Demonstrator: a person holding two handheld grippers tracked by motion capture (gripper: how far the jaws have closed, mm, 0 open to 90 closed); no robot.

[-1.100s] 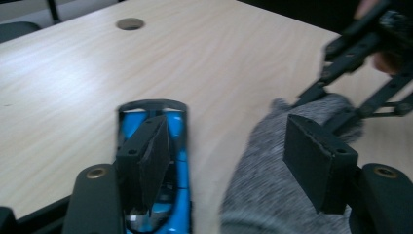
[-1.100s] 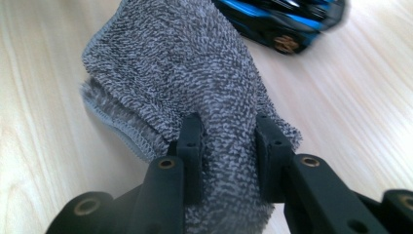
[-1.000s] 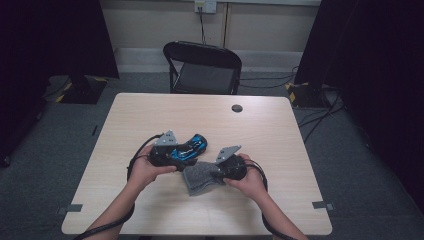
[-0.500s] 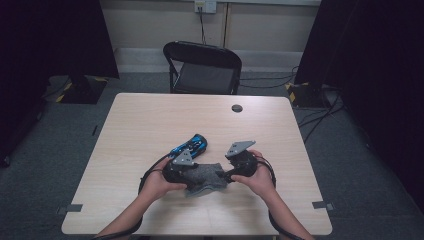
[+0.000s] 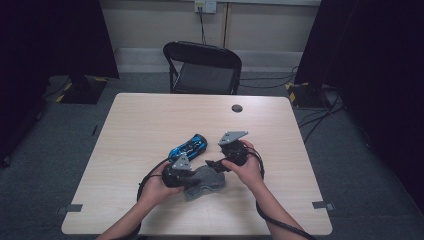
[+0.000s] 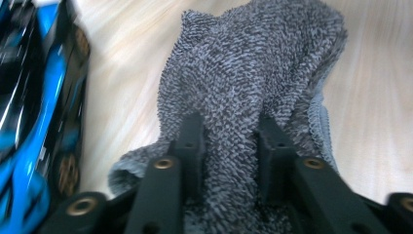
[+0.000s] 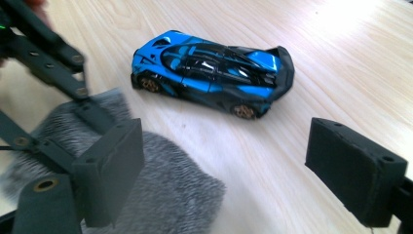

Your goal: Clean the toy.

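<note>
While a blue toy car [image 5: 187, 147] sits on the table [image 5: 140, 125] just beside the grey cloth [image 5: 202, 181], nothing blocks either. A black chair [image 5: 202, 67] stands behind the far edge. The cloth is fuzzy, speckled and bunched, lying near the front edge. The left tongs [image 6: 226, 134] have just closed, pinching a fold of it; the right tongs [image 7: 221, 178] have just opened wide, holding nothing.

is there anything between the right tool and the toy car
Nothing visible. The right tool stands open with bare table between it and the car. The grey cloth lies off to one side, pinched by the left tool.
</note>
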